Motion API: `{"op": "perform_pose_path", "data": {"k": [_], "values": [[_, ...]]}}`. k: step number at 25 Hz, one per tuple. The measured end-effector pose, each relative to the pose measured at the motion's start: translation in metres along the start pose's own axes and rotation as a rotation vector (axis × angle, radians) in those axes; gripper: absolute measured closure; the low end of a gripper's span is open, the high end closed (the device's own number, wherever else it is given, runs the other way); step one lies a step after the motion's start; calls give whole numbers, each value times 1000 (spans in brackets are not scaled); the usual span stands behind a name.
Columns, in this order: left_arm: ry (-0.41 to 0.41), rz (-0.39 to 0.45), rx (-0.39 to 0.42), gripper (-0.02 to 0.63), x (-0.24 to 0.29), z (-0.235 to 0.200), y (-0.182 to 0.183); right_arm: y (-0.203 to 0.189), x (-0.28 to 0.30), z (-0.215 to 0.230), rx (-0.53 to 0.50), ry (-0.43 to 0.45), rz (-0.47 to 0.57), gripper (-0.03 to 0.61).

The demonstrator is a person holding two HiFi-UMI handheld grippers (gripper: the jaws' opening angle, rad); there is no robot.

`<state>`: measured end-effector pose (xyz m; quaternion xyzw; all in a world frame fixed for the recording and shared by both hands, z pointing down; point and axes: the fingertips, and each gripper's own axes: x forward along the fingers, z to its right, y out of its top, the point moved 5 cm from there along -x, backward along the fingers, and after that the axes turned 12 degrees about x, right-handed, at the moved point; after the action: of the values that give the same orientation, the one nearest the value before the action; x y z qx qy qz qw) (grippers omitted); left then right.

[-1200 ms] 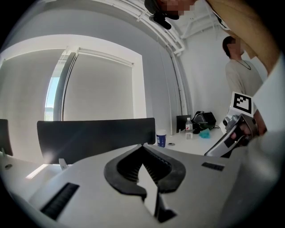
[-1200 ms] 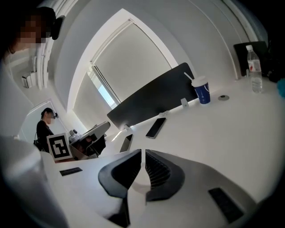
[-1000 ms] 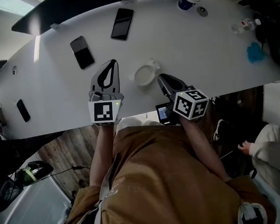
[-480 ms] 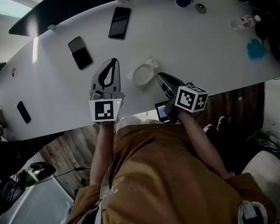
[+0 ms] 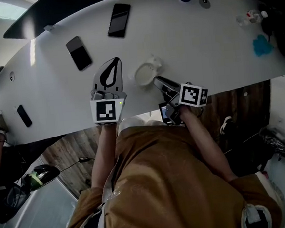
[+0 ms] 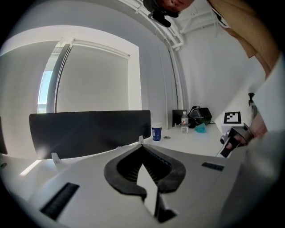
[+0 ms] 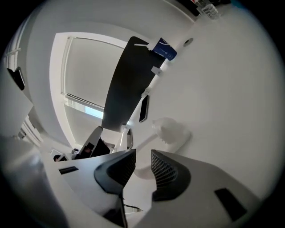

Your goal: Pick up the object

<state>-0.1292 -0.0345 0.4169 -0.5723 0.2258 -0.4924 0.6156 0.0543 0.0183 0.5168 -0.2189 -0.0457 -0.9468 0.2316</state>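
White object (image 5: 146, 75) flat on table (image 5: 211, 45), near the front edge, between the two grippers and closer to the right one. Round body with a lumpy bit on the far-right side; exact shape hard to tell, white on white.

Right gripper (image 5: 157, 81) low over the table, tips just beside the object's near-right rim, tilted to one side. Jaws partly apart and just been opening, gap still narrow. Nothing gripped: object's near rim visible through the gap in the right gripper view, pads not pressing it.

Left gripper (image 5: 112, 64) just to the object's left, jaws together at the tips, empty, idle.

Step, as judged: final approach before the grasp. Object not yet lifted.

Risks from here:
- Gap looks narrower than the round body. Moving in at this width likely to land a jaw tip on the rim and shove the object across the smooth table instead of straddling it.
- Closing on the thin rim only: shallow bite, likely slip or tilt on lift.
- Tilted jaws against a flat-lying object: one pad touching first, spinning the object away.
- Lower jaw close to the table: scrape or jam if brought down further before closing.
- Any push leftward sending the object into the left gripper; a push away, toward the phones (image 5: 79, 53) further back.
- Poor contrast making the edge hard to judge, so mis-centred closing plausible.
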Motion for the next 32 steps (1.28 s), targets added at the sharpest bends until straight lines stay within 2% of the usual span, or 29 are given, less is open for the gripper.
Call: {"op": "perform_pose_path", "data": {"k": [1,2,6,13,16,27,32], "values": [[1,-6,-2,607,0,-1,-2,-1,1,1,9,-1,-5,485],[3,-10,-6,607,1,-1,-5,-3,3,3,25,1,-10,453],[-22,-12,-2,607,5,3,-11,-8,3,11,84,-4,-5,418],[-52,-18,-12,607,8,12,-15,-16,12,33,212,-22,-39,396],[-74,-29,24,607,11,16,-18,-15,18,38,259,-12,-46,382],[-85,-83,25,607,19,20,-37,-15,26,47,396,13,-67,382],[-114,-65,11,607,24,23,-45,-14,31,48,418,12,-67,382]]}}
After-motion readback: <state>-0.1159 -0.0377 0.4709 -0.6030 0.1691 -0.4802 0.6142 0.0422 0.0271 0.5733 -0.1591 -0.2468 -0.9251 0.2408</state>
